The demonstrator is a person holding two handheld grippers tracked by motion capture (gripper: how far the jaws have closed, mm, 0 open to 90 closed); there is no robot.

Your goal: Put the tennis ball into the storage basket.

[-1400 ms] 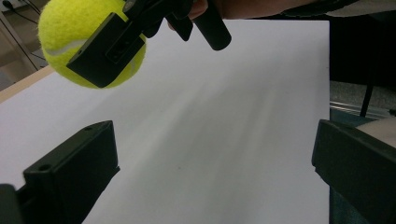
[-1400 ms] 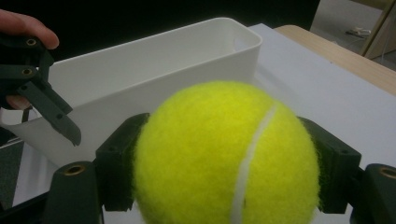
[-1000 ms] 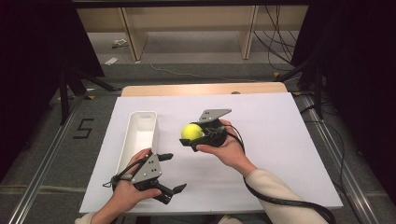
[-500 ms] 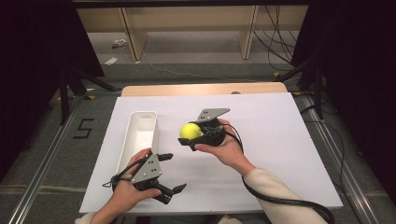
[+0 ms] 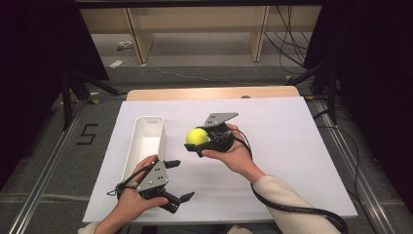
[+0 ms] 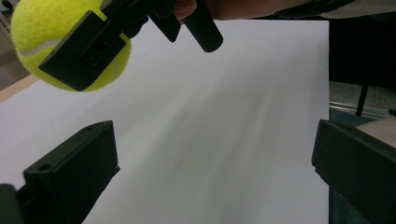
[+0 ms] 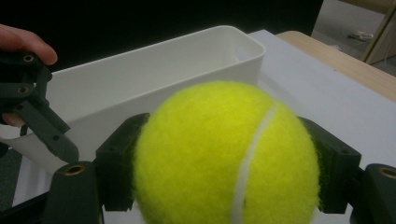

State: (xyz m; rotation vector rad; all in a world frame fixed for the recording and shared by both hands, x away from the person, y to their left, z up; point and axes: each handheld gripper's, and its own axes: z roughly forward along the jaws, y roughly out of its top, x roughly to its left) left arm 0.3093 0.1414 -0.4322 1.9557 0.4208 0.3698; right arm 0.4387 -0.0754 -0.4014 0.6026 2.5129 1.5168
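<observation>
Bin (image 5: 146, 141) on table's (image 5: 292, 146) left, ball (image 5: 197, 136) just right of it

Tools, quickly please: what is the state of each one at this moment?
Left tool: open, holding nothing.
Right tool: closed on the tennis ball, beside the white bin.

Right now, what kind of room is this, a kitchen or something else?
Probably a lab or test room, not a kitchen. A person's hands work gripper tools with trailing cables at a table under a white cover, metal rails run along the grey floor, and a taped number 5 marks it.
</observation>
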